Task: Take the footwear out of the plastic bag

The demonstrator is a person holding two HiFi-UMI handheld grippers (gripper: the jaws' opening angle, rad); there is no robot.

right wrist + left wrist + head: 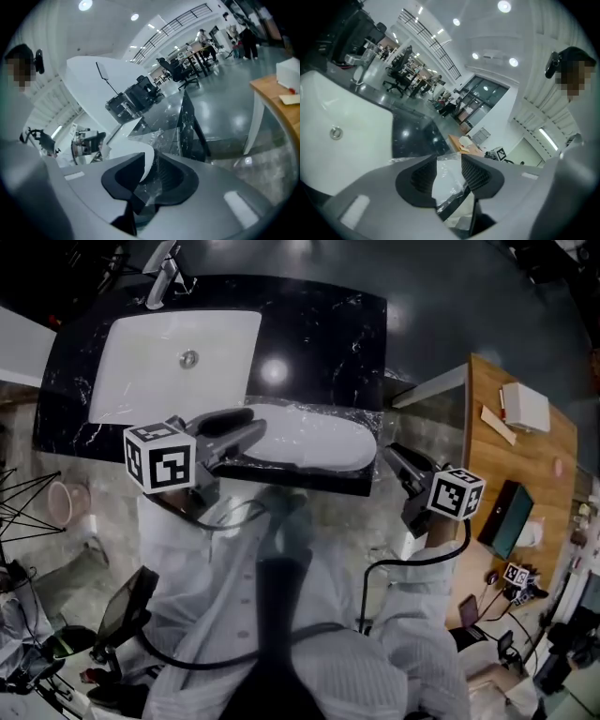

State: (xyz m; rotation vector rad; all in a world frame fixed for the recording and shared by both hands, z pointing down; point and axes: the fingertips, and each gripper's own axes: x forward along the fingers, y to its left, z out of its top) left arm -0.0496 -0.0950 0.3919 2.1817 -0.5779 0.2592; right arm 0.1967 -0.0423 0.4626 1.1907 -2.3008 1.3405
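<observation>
White shoe (pixel 305 441) in a clear plastic bag (pixel 364 420) — lying on the front edge of the black marble counter (pixel 328 334).
My left gripper (pixel 449 174) and right gripper (pixel 150 174) sit at opposite ends of it, jaws partly apart — crinkled bag film between each pair.

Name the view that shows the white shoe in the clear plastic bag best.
The head view: the whole white shoe lies in its crinkled clear plastic bag on the black marble counter. Each gripper view shows only a white sliver and wrinkled film between its jaws.
</observation>
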